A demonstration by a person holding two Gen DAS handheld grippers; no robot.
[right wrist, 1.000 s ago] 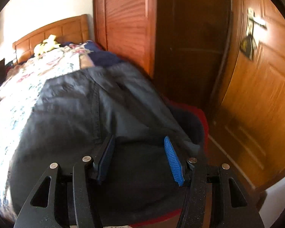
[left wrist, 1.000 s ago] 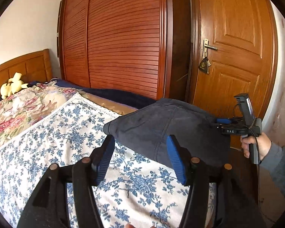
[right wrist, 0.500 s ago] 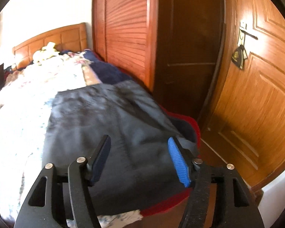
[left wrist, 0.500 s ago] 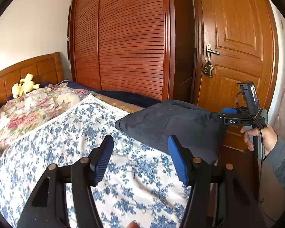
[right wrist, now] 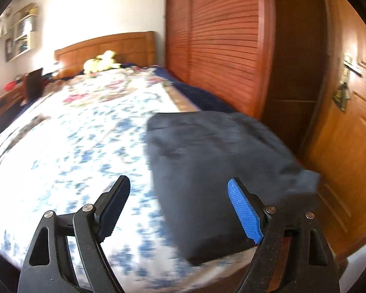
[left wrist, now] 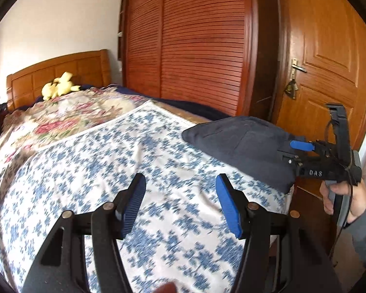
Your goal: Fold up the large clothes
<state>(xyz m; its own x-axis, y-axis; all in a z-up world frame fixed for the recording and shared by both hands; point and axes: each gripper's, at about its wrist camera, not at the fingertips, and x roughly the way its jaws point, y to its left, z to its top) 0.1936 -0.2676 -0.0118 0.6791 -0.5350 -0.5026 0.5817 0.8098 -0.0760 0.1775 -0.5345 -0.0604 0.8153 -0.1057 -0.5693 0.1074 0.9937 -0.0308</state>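
A folded dark grey garment (left wrist: 244,141) lies on the right near corner of the bed, on a blue-flowered white sheet (left wrist: 109,171). My left gripper (left wrist: 180,180) hovers over the bare sheet to the left of the garment, open with nothing between its fingers. My right gripper (left wrist: 290,151) sits at the garment's right edge, held by a hand in a grey sleeve (left wrist: 341,195). In the right wrist view the right gripper (right wrist: 178,183) stands above the garment (right wrist: 219,158), its jaws opening wide, and its pads touch no cloth.
A floral quilt (left wrist: 73,117) covers the far half of the bed, with a yellow plush toy (left wrist: 58,88) at the wooden headboard (left wrist: 61,68). A louvred wardrobe (left wrist: 195,48) and a wooden door (left wrist: 329,61) stand close on the right. A bedside desk (right wrist: 12,95) stands at the left.
Both grippers have drawn back from the garment, the left one sliding left over the sheet. The right jaws have spread wider and lifted off the cloth. The garment stays put.
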